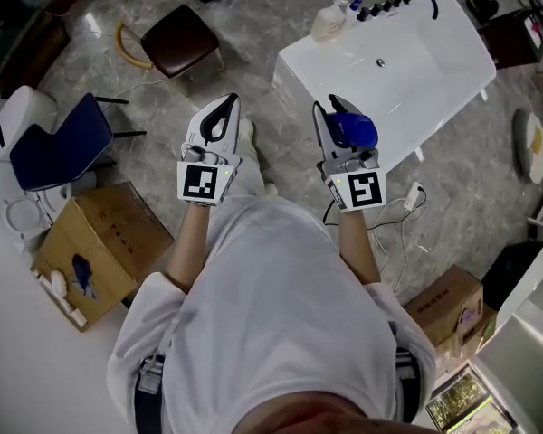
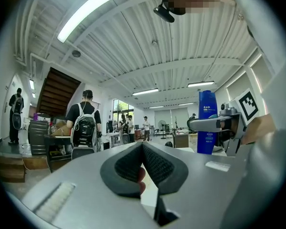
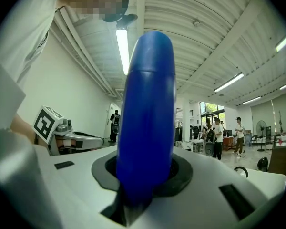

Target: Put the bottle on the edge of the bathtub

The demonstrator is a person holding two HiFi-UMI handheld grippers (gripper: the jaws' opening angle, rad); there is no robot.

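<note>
A blue bottle (image 1: 356, 130) stands between the jaws of my right gripper (image 1: 344, 123), which is shut on it. In the right gripper view the bottle (image 3: 148, 113) rises upright and fills the middle. The white bathtub (image 1: 452, 66) lies ahead and to the right of that gripper, with its near rim just beyond the bottle. My left gripper (image 1: 221, 114) is level with the right one, over the floor, shut with nothing in it; its dark pads (image 2: 155, 165) meet. The left gripper view also shows the held bottle (image 2: 207, 120) from the side.
A cream bottle (image 1: 328, 21) and a black faucet (image 1: 394, 5) sit at the tub's far end. On the floor are a brown stool (image 1: 181, 39), a blue chair (image 1: 59, 143), two cardboard boxes (image 1: 100, 242) (image 1: 448, 306) and cables (image 1: 407, 206). People stand in the hall (image 2: 86, 123).
</note>
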